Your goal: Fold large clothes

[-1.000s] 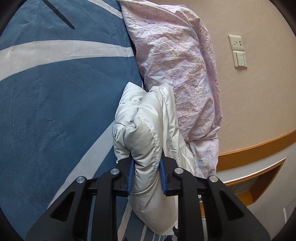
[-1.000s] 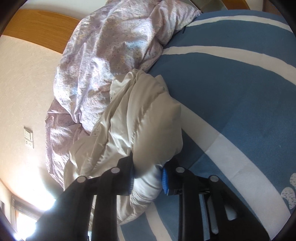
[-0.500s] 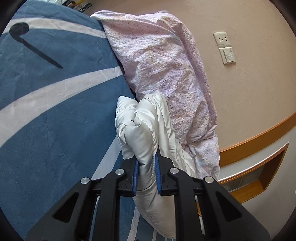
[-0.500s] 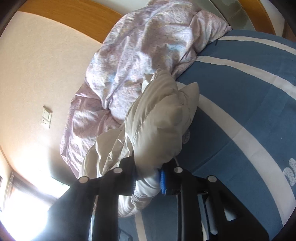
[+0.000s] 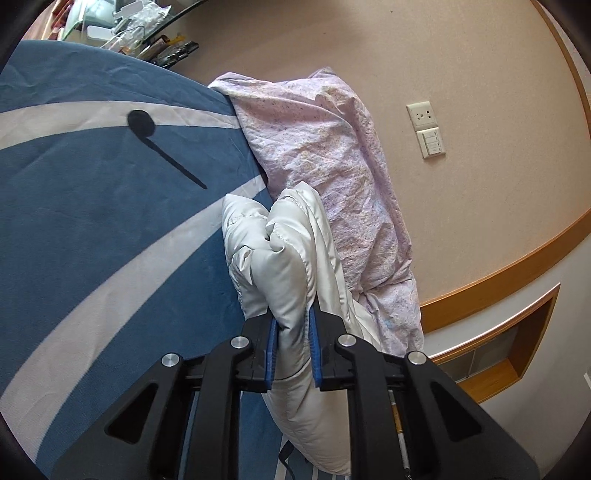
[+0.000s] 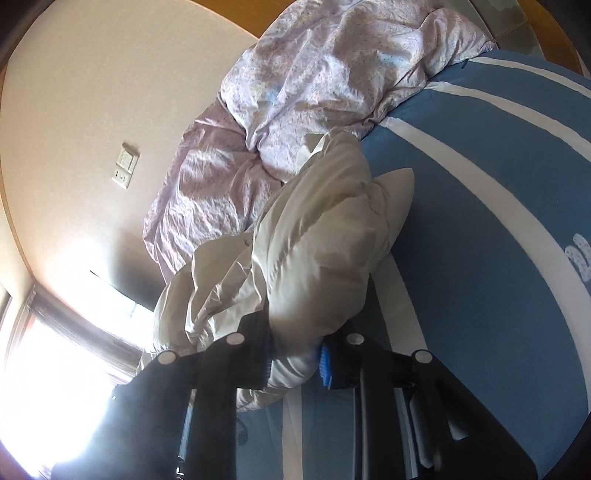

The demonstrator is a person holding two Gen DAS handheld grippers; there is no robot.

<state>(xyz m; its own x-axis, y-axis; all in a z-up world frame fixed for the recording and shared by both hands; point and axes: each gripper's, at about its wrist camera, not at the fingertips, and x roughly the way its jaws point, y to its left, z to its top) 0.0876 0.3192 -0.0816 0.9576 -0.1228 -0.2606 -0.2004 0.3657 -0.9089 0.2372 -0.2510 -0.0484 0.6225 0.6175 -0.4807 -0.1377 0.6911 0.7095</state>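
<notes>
A white padded jacket point(image 5: 291, 273) hangs bunched between both grippers above a blue bed cover point(image 5: 92, 206) with white stripes. My left gripper point(image 5: 291, 347) is shut on a thick fold of the jacket, its blue pads pressed into the fabric. My right gripper point(image 6: 295, 363) is shut on another bunched part of the same jacket point(image 6: 321, 251), which billows up ahead of the fingers. The rest of the jacket trails down below the jaws and is partly hidden.
A crumpled pink floral duvet point(image 5: 332, 147) lies along the bed's edge by the beige wall; it also shows in the right wrist view point(image 6: 314, 92). Wall sockets point(image 5: 424, 129), a wooden rail point(image 5: 517, 266), a cluttered glass shelf point(image 5: 140, 33) and a bright window point(image 6: 44, 387) surround the bed.
Both grippers have lifted and tilted back with the jacket, so more wall and the far bed edge show. The left jaws have closed tighter on the fold.
</notes>
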